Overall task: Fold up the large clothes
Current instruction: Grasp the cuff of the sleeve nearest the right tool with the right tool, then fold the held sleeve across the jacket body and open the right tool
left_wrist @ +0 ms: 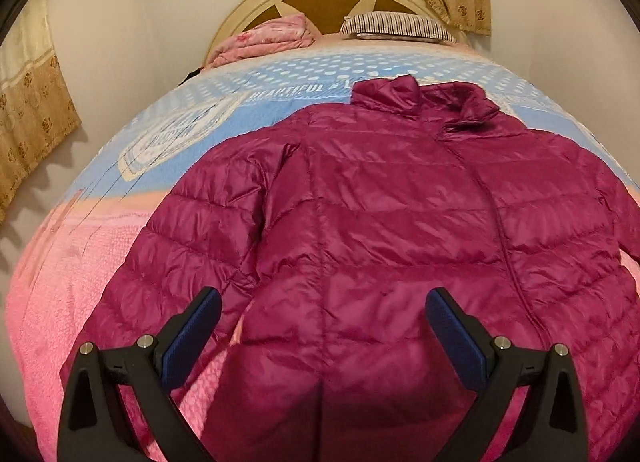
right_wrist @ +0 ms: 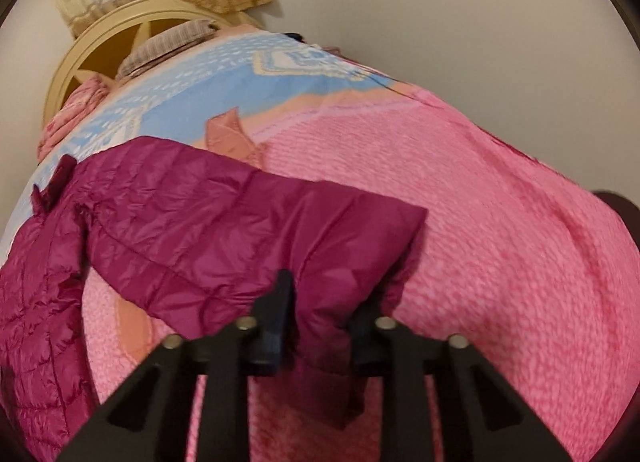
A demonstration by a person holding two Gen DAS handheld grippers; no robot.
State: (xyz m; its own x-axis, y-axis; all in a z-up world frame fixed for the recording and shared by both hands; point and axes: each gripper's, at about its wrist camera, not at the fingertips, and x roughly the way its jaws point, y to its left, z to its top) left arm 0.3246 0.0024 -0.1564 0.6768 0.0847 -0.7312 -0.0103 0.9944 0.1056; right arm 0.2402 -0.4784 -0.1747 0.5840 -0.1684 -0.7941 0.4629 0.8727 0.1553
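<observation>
Barely begun: jacket [left_wrist: 400,222] lies spread flat on the bed [left_wrist: 80,282] — right gripper [right_wrist: 320,314] pinches a sleeve cuff [right_wrist: 340,262], left gripper [left_wrist: 324,326] hovers spread apart.

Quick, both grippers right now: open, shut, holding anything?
Left gripper: open, empty, over the jacket hem.
Right gripper: shut on the jacket sleeve near its cuff.
</observation>
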